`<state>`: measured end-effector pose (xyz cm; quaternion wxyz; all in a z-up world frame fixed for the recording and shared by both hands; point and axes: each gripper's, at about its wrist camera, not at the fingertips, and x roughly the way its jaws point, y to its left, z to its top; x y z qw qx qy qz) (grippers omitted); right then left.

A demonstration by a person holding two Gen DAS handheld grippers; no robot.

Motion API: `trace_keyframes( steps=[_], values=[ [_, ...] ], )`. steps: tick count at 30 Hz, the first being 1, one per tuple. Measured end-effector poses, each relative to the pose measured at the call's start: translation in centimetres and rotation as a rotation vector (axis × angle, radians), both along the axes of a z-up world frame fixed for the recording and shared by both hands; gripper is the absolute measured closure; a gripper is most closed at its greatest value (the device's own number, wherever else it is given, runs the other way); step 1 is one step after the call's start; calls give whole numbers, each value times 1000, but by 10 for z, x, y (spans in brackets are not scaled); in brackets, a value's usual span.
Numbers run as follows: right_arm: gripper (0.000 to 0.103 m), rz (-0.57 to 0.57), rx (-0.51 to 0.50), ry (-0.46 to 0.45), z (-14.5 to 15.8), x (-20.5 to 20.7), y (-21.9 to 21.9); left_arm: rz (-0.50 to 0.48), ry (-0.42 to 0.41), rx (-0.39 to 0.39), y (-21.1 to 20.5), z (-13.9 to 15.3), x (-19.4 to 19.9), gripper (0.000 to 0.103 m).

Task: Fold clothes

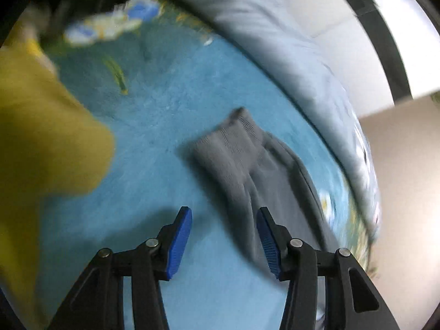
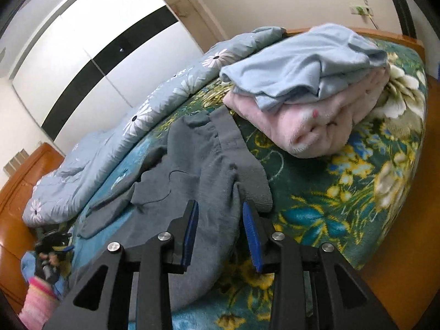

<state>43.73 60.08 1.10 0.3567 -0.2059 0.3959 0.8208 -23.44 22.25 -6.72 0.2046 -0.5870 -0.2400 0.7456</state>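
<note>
A grey knitted garment lies spread on the bed's blue and green flowered blanket. My right gripper hovers over its near end, jaws open, with a fold of grey fabric lying between the blue pads. In the blurred left wrist view, a ribbed cuff of the grey garment rests on the blue blanket. My left gripper stands open just short of that cuff, and its right finger overlaps the grey cloth. Nothing is pinched.
A folded stack, light blue cloth on pink cloth, sits at the far right of the bed. A pale flowered quilt is bunched along the left. A blurred yellow cloth fills the left wrist view's left side. The bed's wooden frame is at right.
</note>
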Motion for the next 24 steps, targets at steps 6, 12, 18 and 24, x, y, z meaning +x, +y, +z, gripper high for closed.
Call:
trace_keyframes(
  steps=[6, 12, 18, 24],
  values=[
    [69, -29, -67, -22, -20, 4, 8, 38, 86, -59, 19, -1, -16, 95],
    [69, -15, -42, -45, -15, 2, 9, 109, 216, 41, -17, 50, -19, 95],
    [69, -10, -43, -40, -17, 2, 8, 96, 243, -139, -53, 36, -13, 95],
    [69, 67, 16, -52, 9, -24, 16, 67, 194, -172, -46, 29, -7, 94]
  ],
)
